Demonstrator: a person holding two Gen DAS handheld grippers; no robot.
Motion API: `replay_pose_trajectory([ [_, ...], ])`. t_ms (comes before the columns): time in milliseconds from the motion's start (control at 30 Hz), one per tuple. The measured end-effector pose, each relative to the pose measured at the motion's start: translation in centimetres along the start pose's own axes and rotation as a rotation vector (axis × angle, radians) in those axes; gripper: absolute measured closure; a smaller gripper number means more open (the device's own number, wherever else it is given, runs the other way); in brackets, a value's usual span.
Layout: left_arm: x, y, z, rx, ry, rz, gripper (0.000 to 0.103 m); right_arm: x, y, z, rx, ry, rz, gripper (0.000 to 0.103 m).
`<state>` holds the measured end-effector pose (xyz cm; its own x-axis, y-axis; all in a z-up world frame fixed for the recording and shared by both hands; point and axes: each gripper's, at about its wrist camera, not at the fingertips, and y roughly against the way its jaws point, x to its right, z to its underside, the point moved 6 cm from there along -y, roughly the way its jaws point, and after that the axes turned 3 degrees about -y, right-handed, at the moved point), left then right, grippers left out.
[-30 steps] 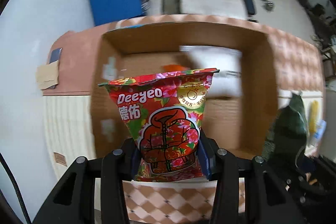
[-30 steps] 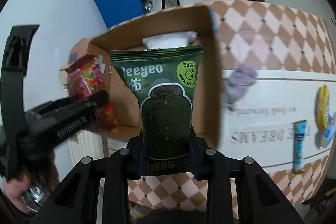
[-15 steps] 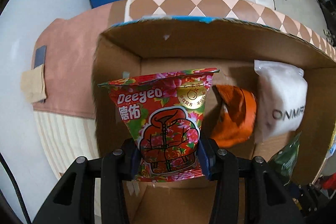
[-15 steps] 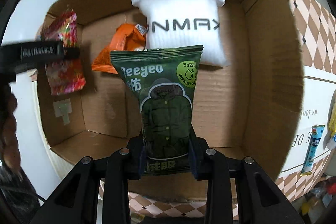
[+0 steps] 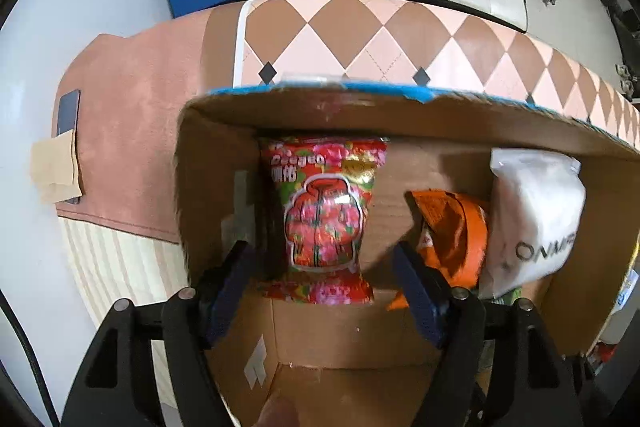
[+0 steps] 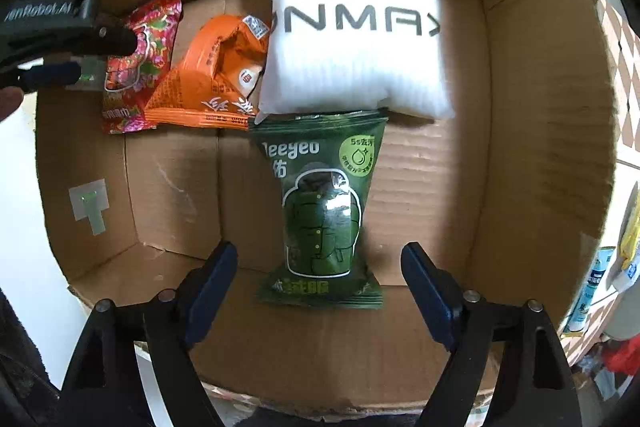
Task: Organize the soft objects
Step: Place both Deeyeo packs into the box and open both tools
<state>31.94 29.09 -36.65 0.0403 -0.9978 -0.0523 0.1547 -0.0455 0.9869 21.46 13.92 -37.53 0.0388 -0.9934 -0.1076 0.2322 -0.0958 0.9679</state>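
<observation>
A cardboard box (image 6: pixel 536 131) holds the soft packs. My left gripper (image 5: pixel 324 259) is open above a red floral pack (image 5: pixel 324 215) that lies in the box's far left corner; the pack also shows in the right wrist view (image 6: pixel 140 63). My right gripper (image 6: pixel 320 259) is open over a green pack (image 6: pixel 320 203) lying flat on the box floor. An orange pack (image 6: pixel 208 79) and a white ONMAX pillow pack (image 6: pixel 356 35) lie at the far wall. The left gripper shows in the right wrist view (image 6: pixel 64 51) at the left.
The box stands on a checkered tabletop (image 5: pixel 360 35) with a pink cloth (image 5: pixel 132 99) to its left. A phone (image 5: pixel 67 111) and a beige card (image 5: pixel 54 171) lie at the cloth's left edge. Small tubes (image 6: pixel 588 291) lie outside the box on the right.
Both grippers have opened and let go of their packs. The red pack now lies in the box's left corner and the green pack lies on the box floor below the white pack.
</observation>
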Motion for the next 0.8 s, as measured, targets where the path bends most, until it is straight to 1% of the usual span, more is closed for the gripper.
replay_pose_trajectory([
  [67, 0.1, 0.8, 0.8, 0.020, -0.005, -0.001, 0.032, -0.1, 0.8, -0.2, 0.017, -0.003, 0.001, 0.016],
  [133, 0.3, 1.9, 2.1, 0.047, -0.004, 0.004, 0.031, -0.5, 1.9, 0.3, 0.053, 0.003, 0.009, 0.010],
  [167, 0.4, 2.5, 3.1, 0.064, -0.005, 0.008, 0.031, -0.2, 2.5, 0.5, 0.070, 0.006, 0.010, 0.004],
  [200, 0.5, 3.0, 3.8, 0.076, -0.004, 0.013, 0.031, -0.2, 3.2, 1.0, 0.091, 0.006, 0.010, 0.002],
  [300, 0.6, 4.3, 6.9, 0.120, 0.005, 0.022, 0.031, 0.2, 4.5, 1.6, 0.137, 0.011, 0.012, 0.000],
  [400, 0.8, 5.2, 9.0, 0.165, 0.014, 0.029, 0.031, 1.0, 6.5, 2.9, 0.186, 0.024, 0.014, 0.000],
  [433, 0.7, 5.5, 9.5, 0.179, 0.021, 0.035, 0.031, 1.6, 7.0, 2.6, 0.198, 0.025, 0.011, 0.000],
  [467, 0.7, 6.0, 10.6, 0.196, 0.027, 0.032, 0.031, 1.5, 7.3, 2.9, 0.211, 0.025, 0.007, 0.000],
  [533, 0.6, 6.6, 11.5, 0.219, 0.030, 0.026, 0.031, 2.2, 7.8, 2.7, 0.231, 0.024, 0.011, 0.000],
  [567, 0.5, 7.1, 12.3, 0.235, 0.030, 0.020, 0.031, 2.3, 7.3, 2.6, 0.241, 0.026, 0.010, 0.000],
  [600, 0.3, 7.5, 12.9, 0.250, 0.035, 0.009, 0.022, 2.3, 7.8, 3.2, 0.257, 0.031, 0.012, 0.000],
  [633, 0.2, 8.0, 13.5, 0.270, 0.042, 0.000, 0.008, 2.2, 8.1, 3.6, 0.269, 0.034, 0.016, 0.000],
  [667, 0.1, 8.3, 13.7, 0.285, 0.043, -0.004, 0.004, 2.2, 8.4, 3.9, 0.279, 0.037, 0.018, 0.000],
  [733, 0.1, 9.0, 14.5, 0.310, 0.044, -0.016, 0.002, 2.4, 9.0, 4.4, 0.304, 0.047, 0.026, 0.000],
  [800, 0.2, 9.7, 15.1, 0.327, 0.045, -0.008, 0.002, 2.4, 9.5, 5.0, 0.326, 0.052, 0.024, 0.000],
])
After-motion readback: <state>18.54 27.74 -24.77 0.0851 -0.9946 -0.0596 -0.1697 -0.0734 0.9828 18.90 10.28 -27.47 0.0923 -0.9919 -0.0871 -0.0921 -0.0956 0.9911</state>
